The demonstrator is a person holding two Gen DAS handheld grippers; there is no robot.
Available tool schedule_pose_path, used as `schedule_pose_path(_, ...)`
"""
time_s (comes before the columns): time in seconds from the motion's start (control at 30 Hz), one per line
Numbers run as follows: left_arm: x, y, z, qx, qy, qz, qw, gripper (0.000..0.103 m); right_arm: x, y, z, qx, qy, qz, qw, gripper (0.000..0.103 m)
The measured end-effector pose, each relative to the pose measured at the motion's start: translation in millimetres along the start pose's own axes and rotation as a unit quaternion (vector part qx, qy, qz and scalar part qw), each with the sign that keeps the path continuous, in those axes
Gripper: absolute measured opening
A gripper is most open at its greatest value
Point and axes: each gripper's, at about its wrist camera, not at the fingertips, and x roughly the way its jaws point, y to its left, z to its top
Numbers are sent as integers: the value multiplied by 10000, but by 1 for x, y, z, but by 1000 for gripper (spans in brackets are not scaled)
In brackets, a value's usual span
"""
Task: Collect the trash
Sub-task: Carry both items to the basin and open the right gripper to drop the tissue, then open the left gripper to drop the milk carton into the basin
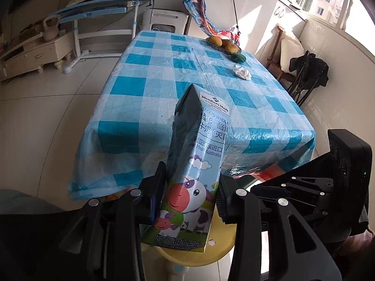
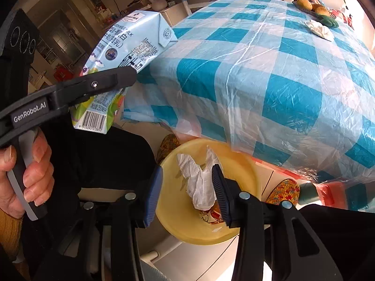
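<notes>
My left gripper (image 1: 191,187) is shut on a blue milk carton (image 1: 194,164) with a cartoon cow, held in the air above the yellow bin (image 1: 218,245). The carton (image 2: 124,46) and left gripper also show in the right wrist view. My right gripper (image 2: 186,192) is open above the yellow bin (image 2: 178,220). A crumpled white tissue (image 2: 201,185) hangs between its fingers, touching the right finger (image 2: 219,187); it is over or in the bin. Another crumpled tissue (image 1: 241,71) lies on the checked table (image 1: 187,70), also seen in the right wrist view (image 2: 320,29).
A fruit dish (image 1: 225,44) with oranges sits at the table's far end. A black chair (image 1: 307,75) stands right of the table. A blue desk (image 1: 98,11) and a cabinet (image 1: 35,53) stand at the left. My feet in patterned slippers (image 2: 283,190) flank the bin.
</notes>
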Motion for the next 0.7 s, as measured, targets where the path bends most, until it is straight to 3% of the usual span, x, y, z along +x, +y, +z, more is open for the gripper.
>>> schedule_pose_path(0.27, 8, -20, -23, 274, 341, 42, 9990, 37, -44, -33, 3, 737, -1148, -289, 9902, 63)
schedule_pose_path(0.47, 18, -35, -38, 619, 657, 134, 9958, 37, -60, -51, 2, 1308, -1588, -261, 9783, 65)
schedule_pose_path(0.57, 14, -34, -37, 609, 512, 243, 9965, 54, -60, -53, 0, 1418, -1585, -316, 9766, 66)
schedule_pose_path(0.63, 8, -31, -33, 542, 286, 391, 9974, 73, -59, -54, -1, 1416, -1570, -396, 9766, 66)
schedule_pose_path(0.7, 0, -26, -29, 427, 39, 485, 9979, 81, -60, -53, -2, 1382, -1572, -454, 9768, 67)
